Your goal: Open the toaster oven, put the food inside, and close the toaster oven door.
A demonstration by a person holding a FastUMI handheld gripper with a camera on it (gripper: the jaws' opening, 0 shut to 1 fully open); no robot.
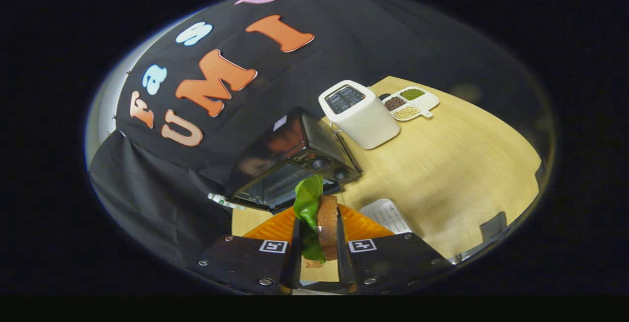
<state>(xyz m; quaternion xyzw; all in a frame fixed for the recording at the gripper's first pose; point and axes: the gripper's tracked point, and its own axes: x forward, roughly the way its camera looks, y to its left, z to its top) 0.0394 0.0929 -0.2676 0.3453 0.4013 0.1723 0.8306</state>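
Both fingers (295, 248) of the gripper (317, 250) press on a sandwich (327, 228), one on each flat side; the food is held on edge, its bread slice upright and a green lettuce leaf (308, 199) standing out beyond the fingertips. Beneath the held food sits an orange plate (361, 226); the sandwich appears lifted off it, though contact at the lower edge cannot be confirmed. Beside the plate, to the right of the fingers, lies a white ribbed tray (388, 214).

Directly ahead of the fingers, just beyond the lettuce tip, stands the toaster oven (290, 167) on the wooden table (457, 164); its glass front faces the gripper and its knob panel sits toward the right. The door appears open, its dark cavity showing, but the tilted view leaves this uncertain. Beyond the oven stand a white toaster (361, 113) and a divided dish of beans (410, 102), well apart from the working line.

Controlling relation: the oven mouth lies straight forward along the finger axis; the sandwich's long axis runs toward it; a forward advance with slight levelling is judged sufficient for insertion.
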